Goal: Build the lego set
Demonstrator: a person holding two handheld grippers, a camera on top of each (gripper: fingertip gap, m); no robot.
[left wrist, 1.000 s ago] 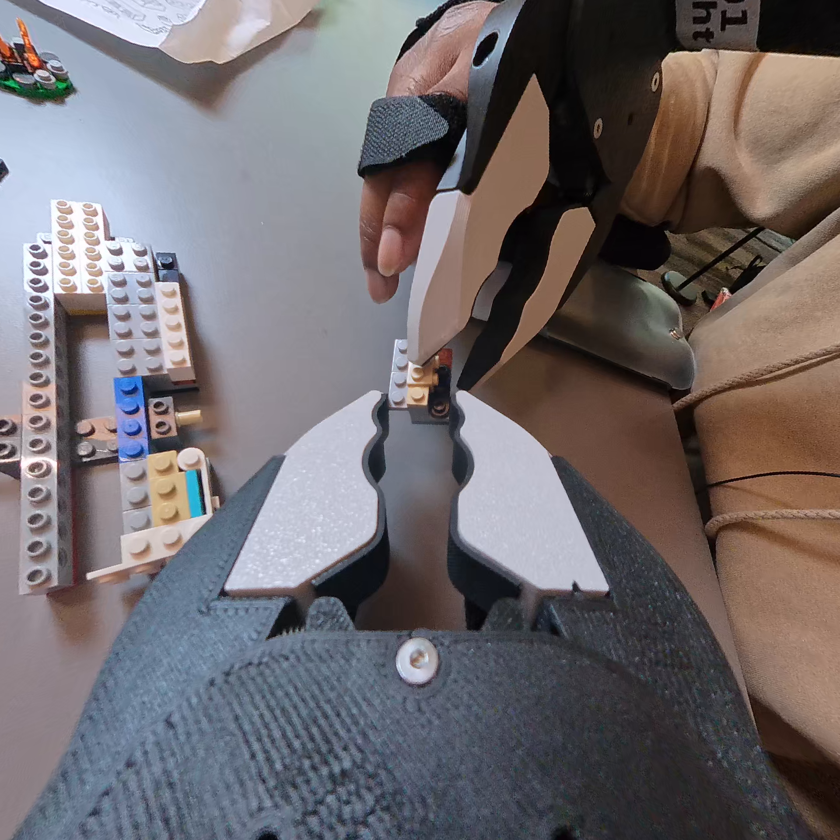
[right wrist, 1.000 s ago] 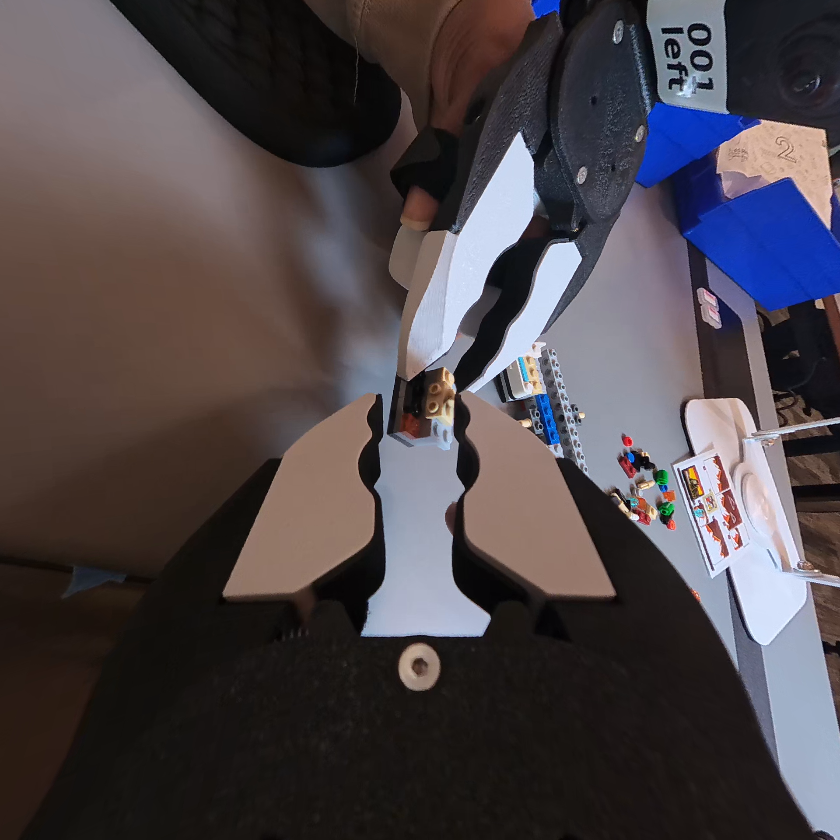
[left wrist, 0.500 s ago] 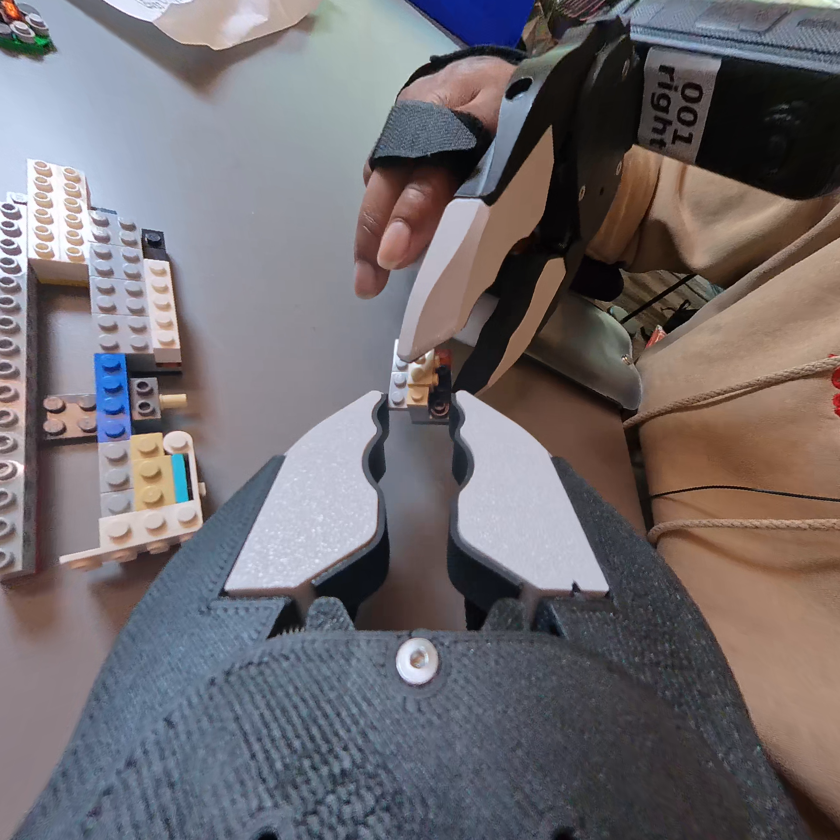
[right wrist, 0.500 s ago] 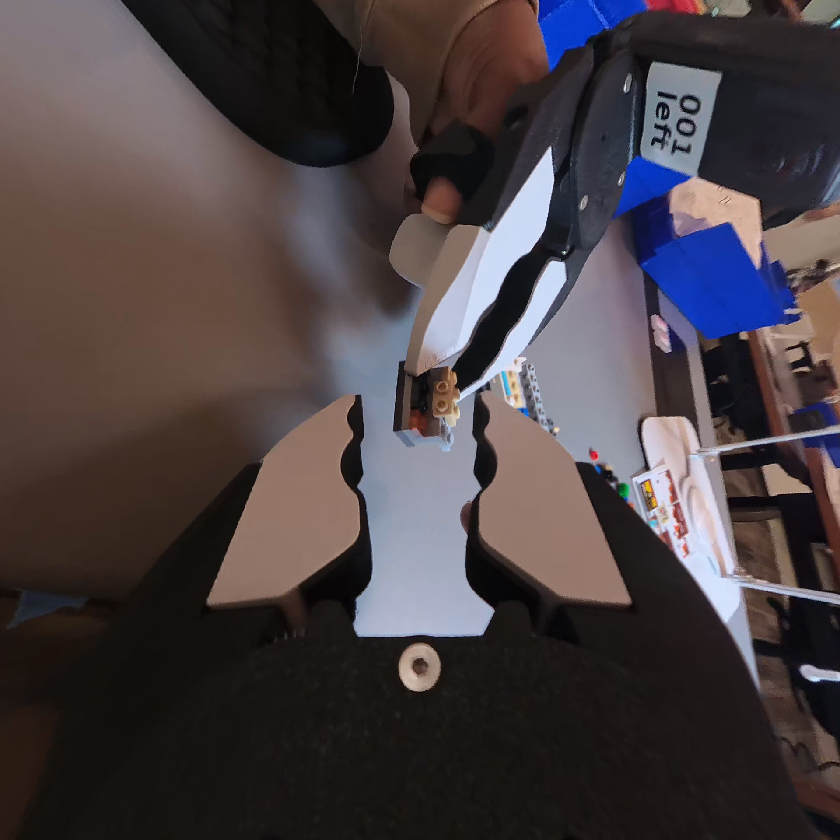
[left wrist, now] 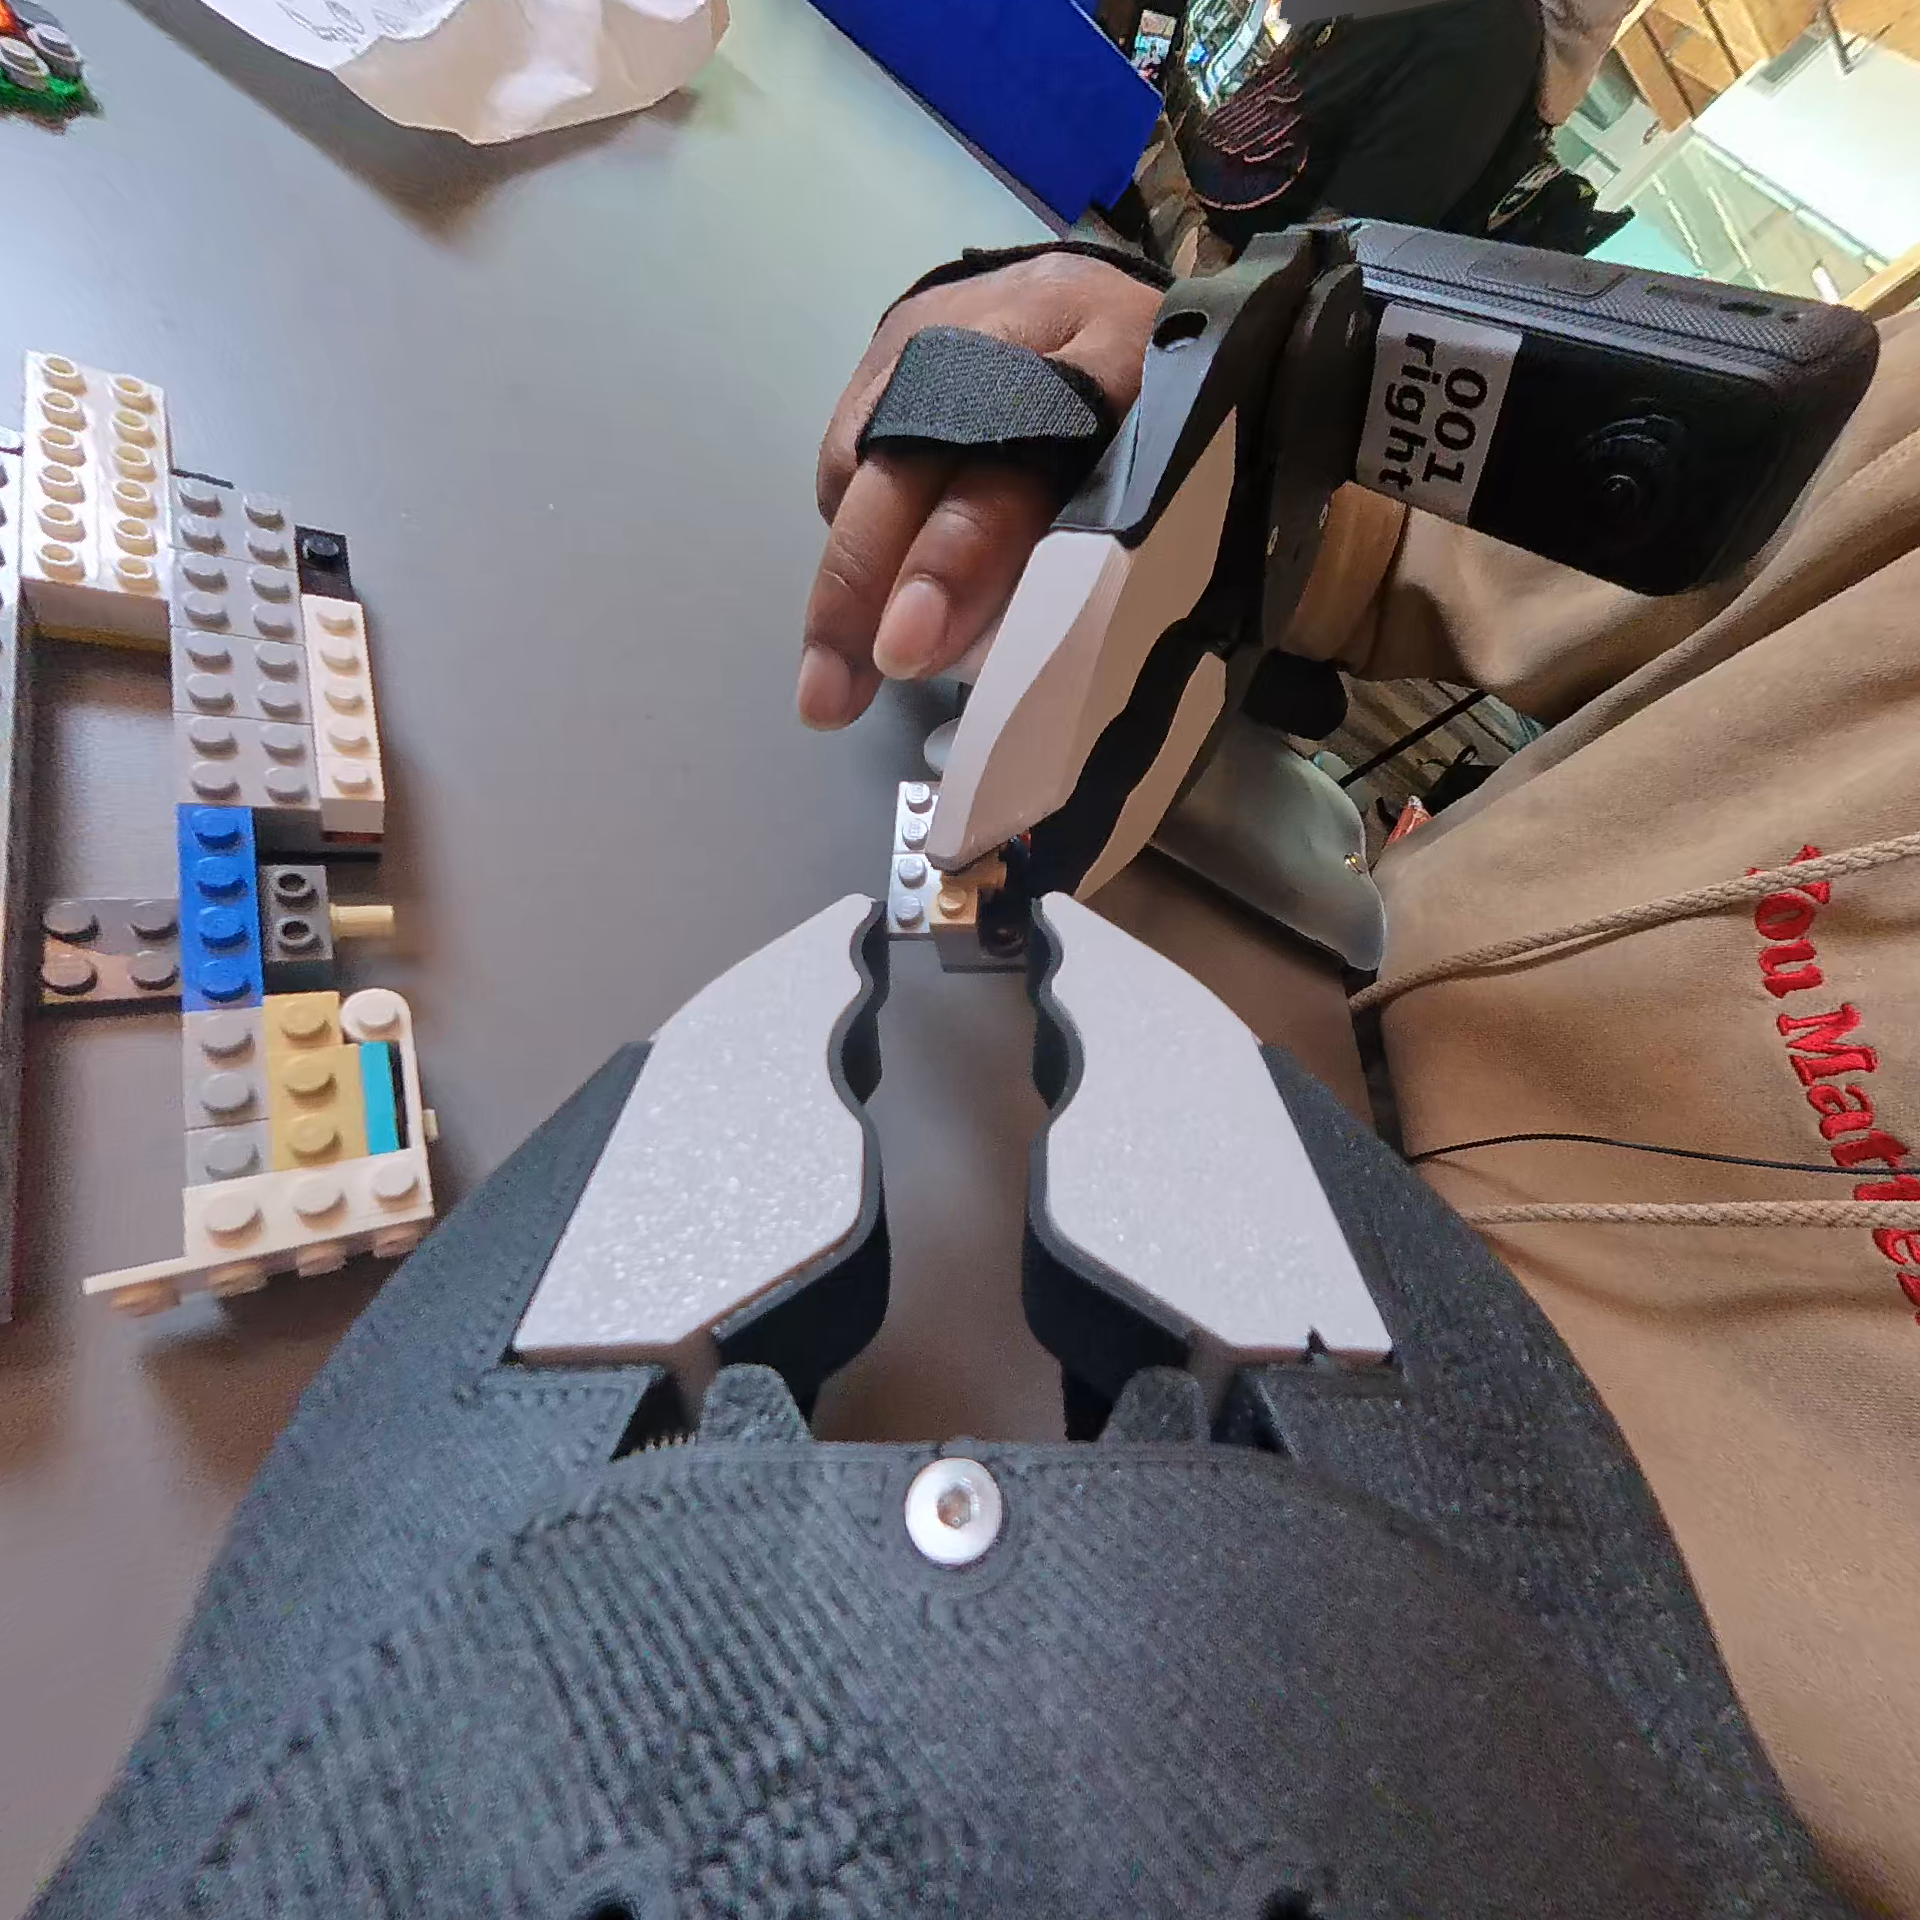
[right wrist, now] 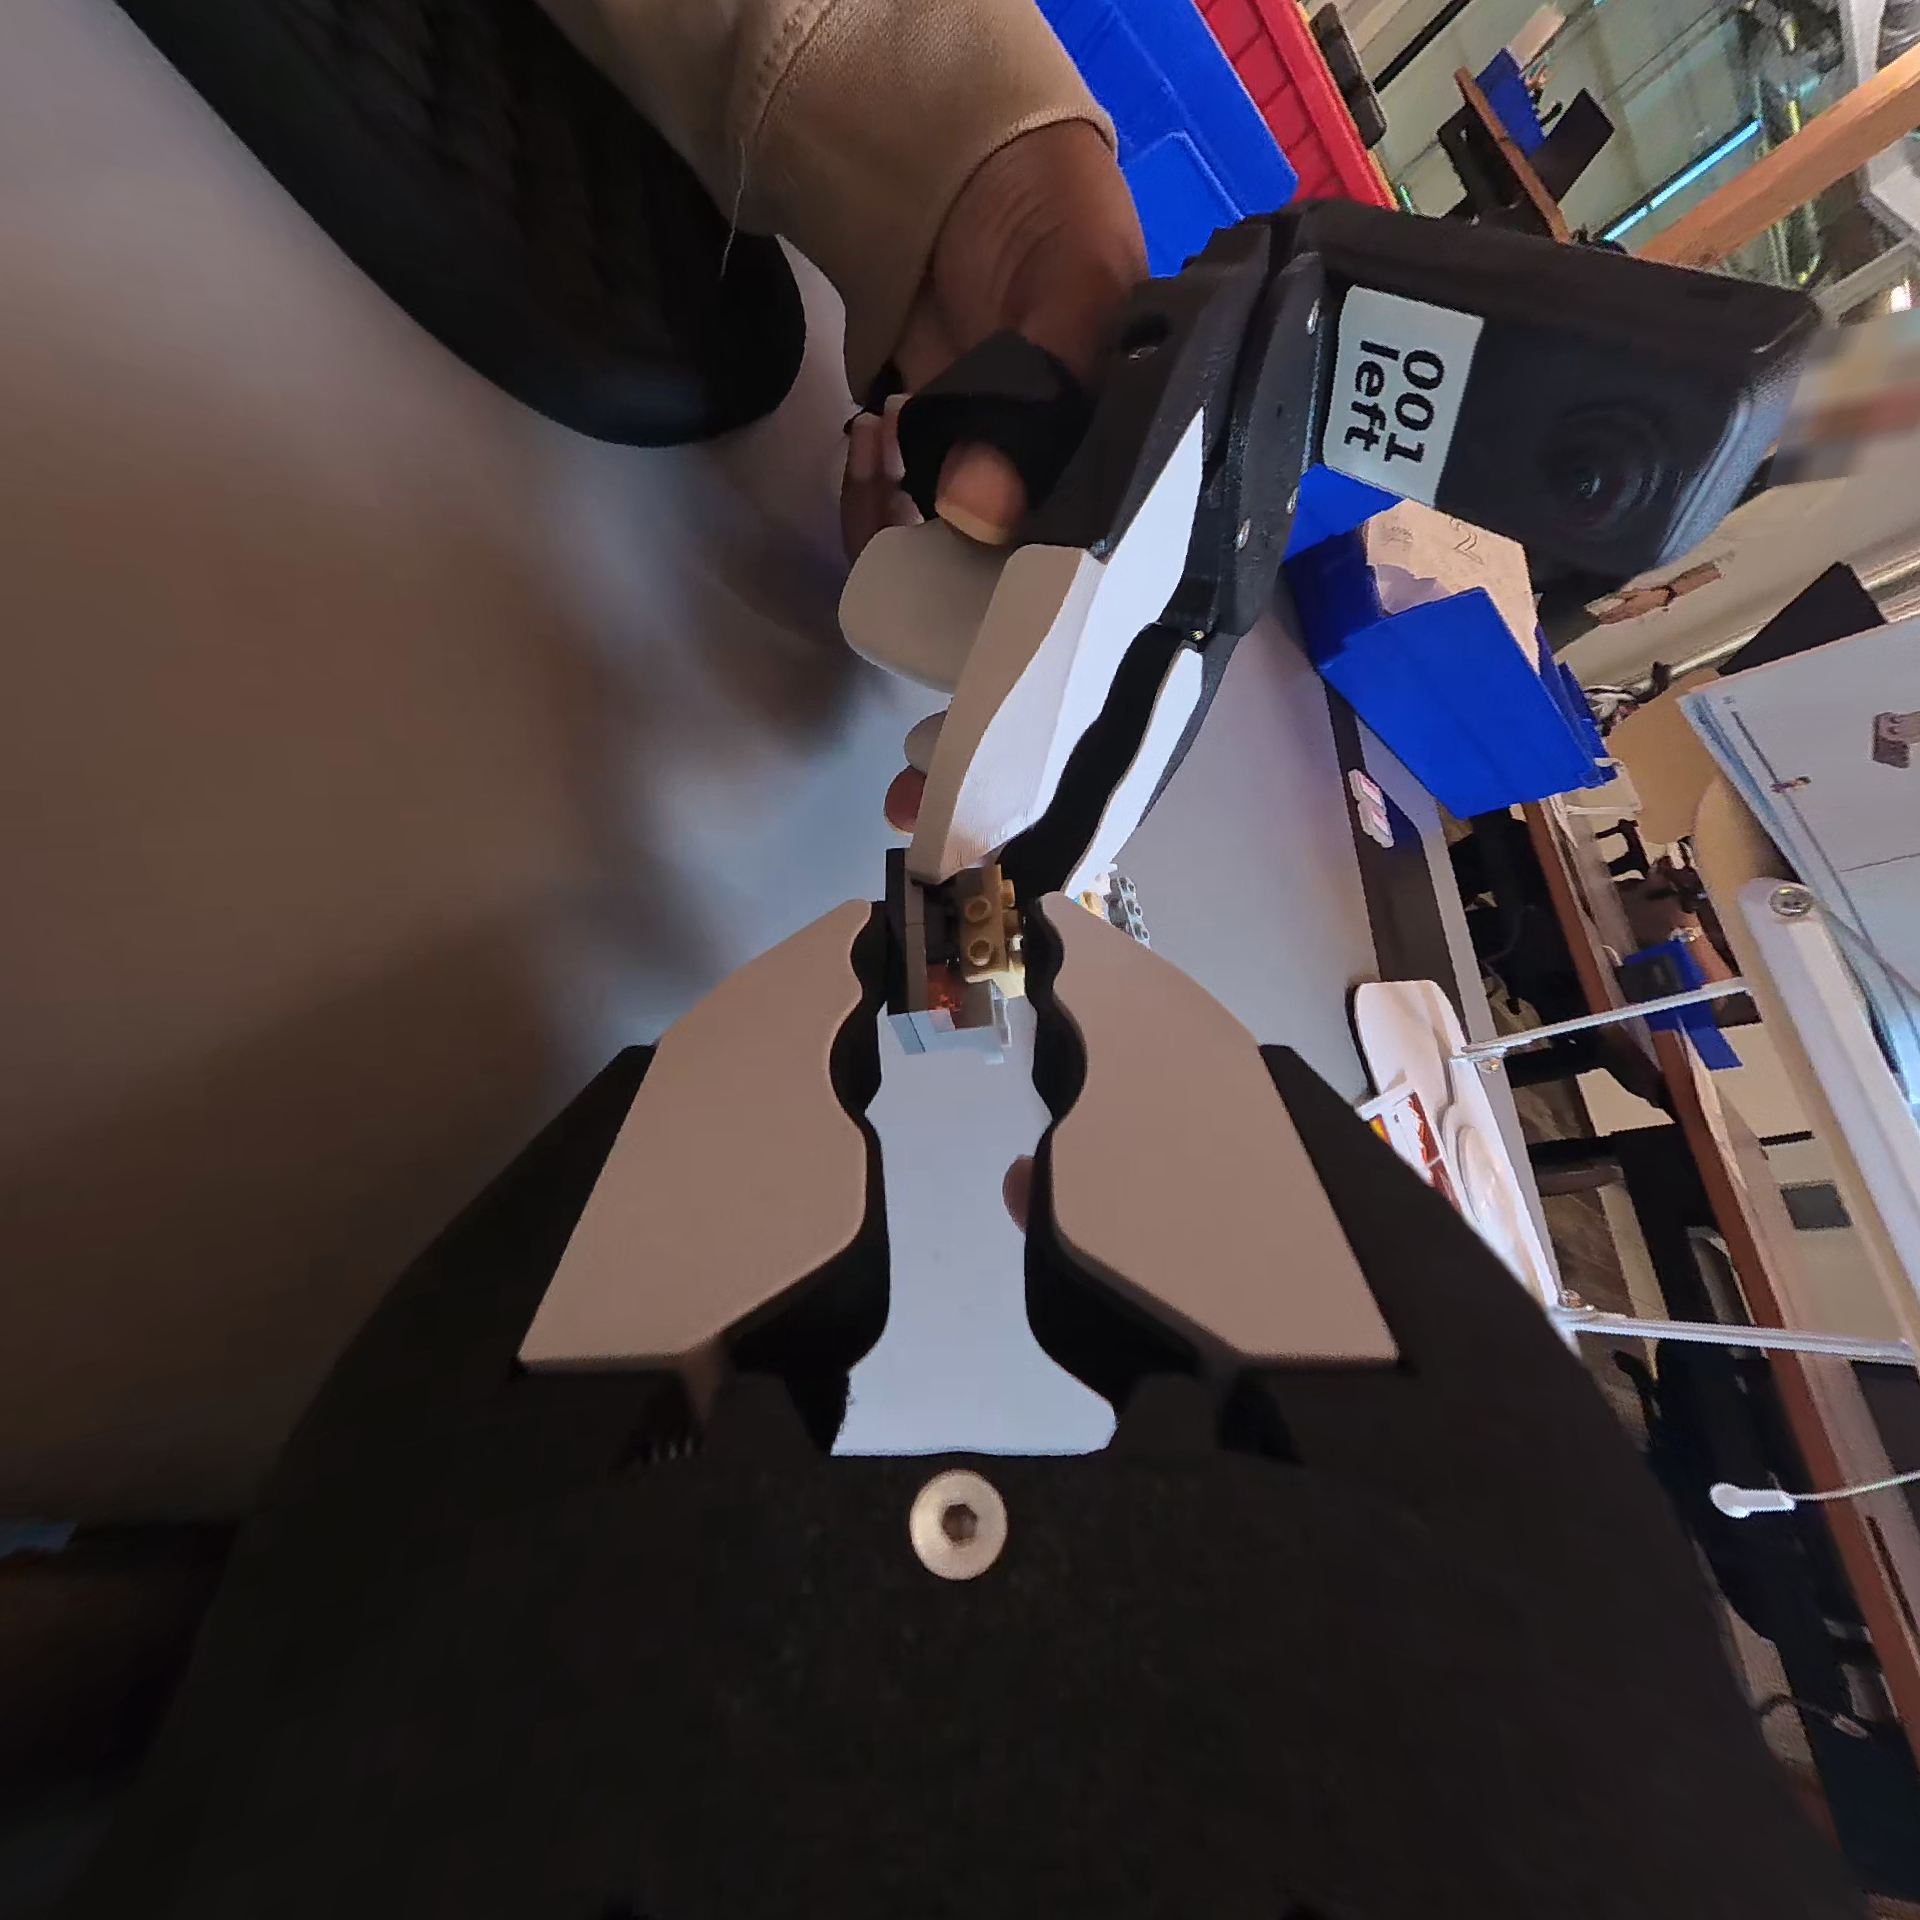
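Observation:
A small Lego sub-assembly (left wrist: 914, 883) of grey, tan, black and red pieces is held above the table edge between both grippers. My left gripper (left wrist: 956, 914) is shut on its near end. My right gripper (left wrist: 1013, 868) comes down from the upper right and pinches its far end. In the right wrist view the right gripper (right wrist: 956, 914) is shut on the sub-assembly (right wrist: 977, 935), and the left gripper (right wrist: 1013, 868) grips it from above. The large flat build (left wrist: 239, 831) of grey, white, blue and tan bricks lies on the dark table (left wrist: 571, 468) to the left.
A crumpled paper bag (left wrist: 447, 52) and a blue bin (left wrist: 987, 83) lie at the far side. A small green build (left wrist: 31, 62) sits at the far left. The person's beige hoodie (left wrist: 1662, 1143) fills the right. Blue bins (right wrist: 1455, 686) and a white stand (right wrist: 1434, 1122) are beyond. Only a small space, under 4 cm, lies between the two pairs of fingers. Both grippers' tips are roughly 25 centimetres from the small green build (left wrist: 31, 62).
The right gripper's jaws stood wider half a second ago and have closed again on the sub-assembly. The left gripper kept its hold. Both grippers tilted a little.

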